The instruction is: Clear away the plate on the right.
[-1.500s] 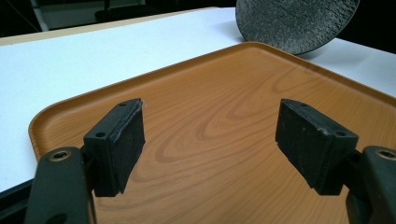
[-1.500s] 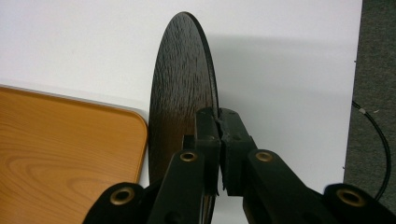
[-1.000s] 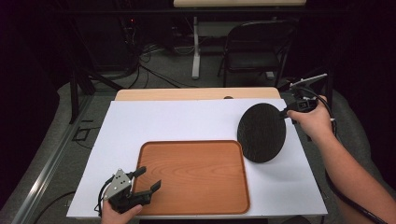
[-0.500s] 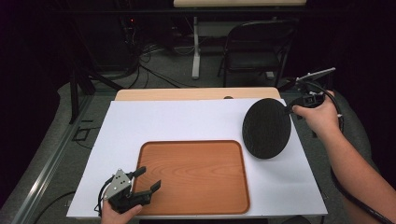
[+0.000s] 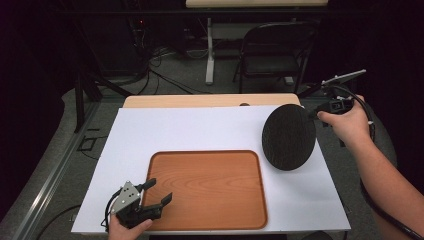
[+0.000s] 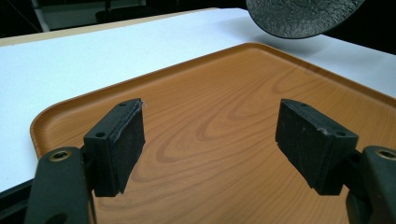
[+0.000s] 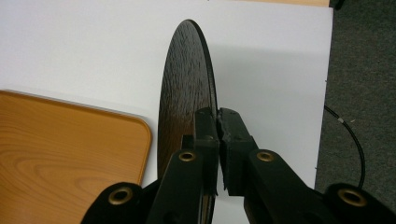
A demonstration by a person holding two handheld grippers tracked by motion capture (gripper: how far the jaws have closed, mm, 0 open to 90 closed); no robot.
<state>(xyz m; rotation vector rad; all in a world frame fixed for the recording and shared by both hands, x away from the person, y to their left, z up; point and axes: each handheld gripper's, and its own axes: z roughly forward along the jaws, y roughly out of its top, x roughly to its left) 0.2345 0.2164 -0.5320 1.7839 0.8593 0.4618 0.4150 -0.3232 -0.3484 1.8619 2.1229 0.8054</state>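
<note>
right gripper clamps disc edge, tilted, right of tray | left gripper jaws apart over tray corner, free to steady it

Tray flat on the sheet, toward its near edge, a little left of centre. Sheet over the table, with a strip of table bare beyond the tray at the far side. Disc up off the sheet, just right of the tray's far right corner, on edge and tilted. Right gripper right of the disc, clamped on its rim. Left gripper at the tray's near left corner, over its edge. Chair on the floor well behind the tray, past the table.
</note>
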